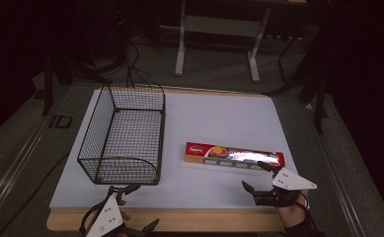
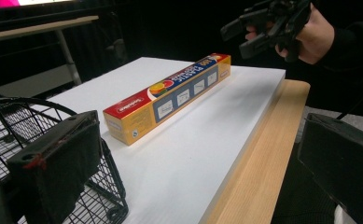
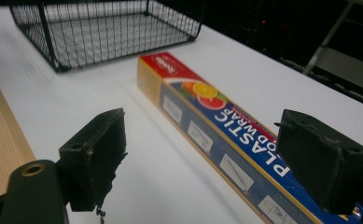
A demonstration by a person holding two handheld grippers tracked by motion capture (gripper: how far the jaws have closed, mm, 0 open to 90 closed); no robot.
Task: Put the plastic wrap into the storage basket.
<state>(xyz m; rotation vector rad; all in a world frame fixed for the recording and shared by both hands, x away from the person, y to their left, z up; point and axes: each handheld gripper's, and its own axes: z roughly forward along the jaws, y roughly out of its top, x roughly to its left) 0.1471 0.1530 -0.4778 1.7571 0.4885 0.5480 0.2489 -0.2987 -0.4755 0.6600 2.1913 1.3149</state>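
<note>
The wrap box (image 1: 234, 156) lies flat on the white board (image 1: 219, 118), at about 4 o'clock from the board's centre, long axis running 9 to 3. It looks light and stiff: thin card around a roll, likely to dent if pinched hard, with a glossy face that may slip. Best held across its narrow width near the middle; an end grip would let it swing.

The right gripper (image 1: 261, 177) hovers at the box's 5 o'clock end, jaws apart, nothing between them. The left gripper (image 1: 138, 205) sits at the board's 7 o'clock edge, jaws also spread wide and empty.

The wire basket (image 1: 123, 133) stands at 9 o'clock from the box, apart from it; its near wall is the only obstacle.
</note>
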